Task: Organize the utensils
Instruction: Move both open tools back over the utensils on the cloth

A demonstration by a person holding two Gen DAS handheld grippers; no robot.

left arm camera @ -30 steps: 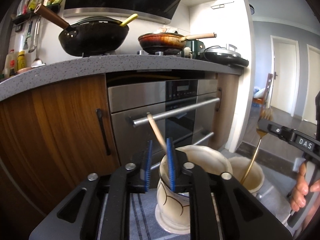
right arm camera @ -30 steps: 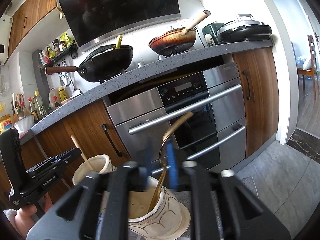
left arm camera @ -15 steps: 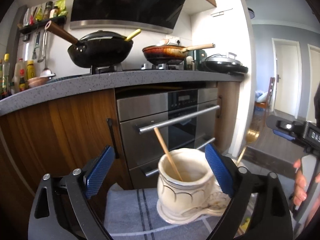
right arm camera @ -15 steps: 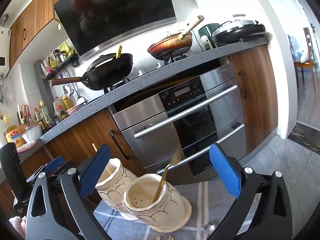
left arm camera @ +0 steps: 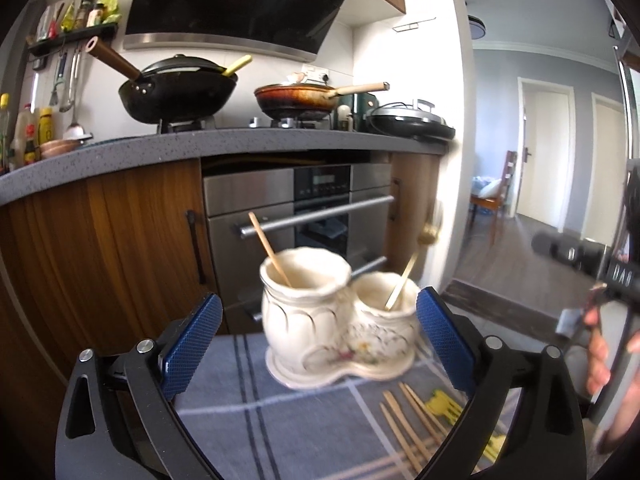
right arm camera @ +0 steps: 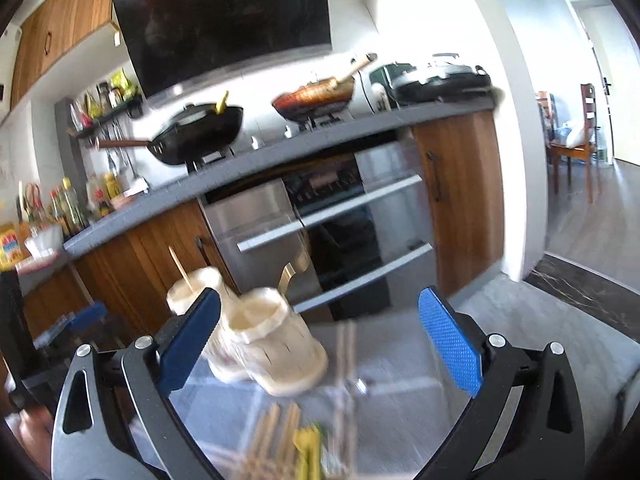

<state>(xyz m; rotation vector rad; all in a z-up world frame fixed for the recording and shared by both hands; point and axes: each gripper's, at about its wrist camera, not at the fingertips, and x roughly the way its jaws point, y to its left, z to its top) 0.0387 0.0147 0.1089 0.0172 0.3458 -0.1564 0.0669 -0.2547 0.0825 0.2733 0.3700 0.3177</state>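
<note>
Both wrist cams sit low over the striped cloth (left arm camera: 248,396), looking toward the oven (left arm camera: 296,216). Left one's pretty square-on and close to the ceramic holder (left arm camera: 336,320); right one's tilted, same holder (right arm camera: 264,344) sits left of centre

Black wok (left arm camera: 178,94) on stove — oven (left arm camera: 298,236) below.

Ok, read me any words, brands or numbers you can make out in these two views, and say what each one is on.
"DAS", partly blurred: white letters on the black right gripper in the left wrist view.
Oven display: too small to read.
Bottle labels on the counter: too small to read.
Right wrist view: everything blurred, nothing readable.
</note>
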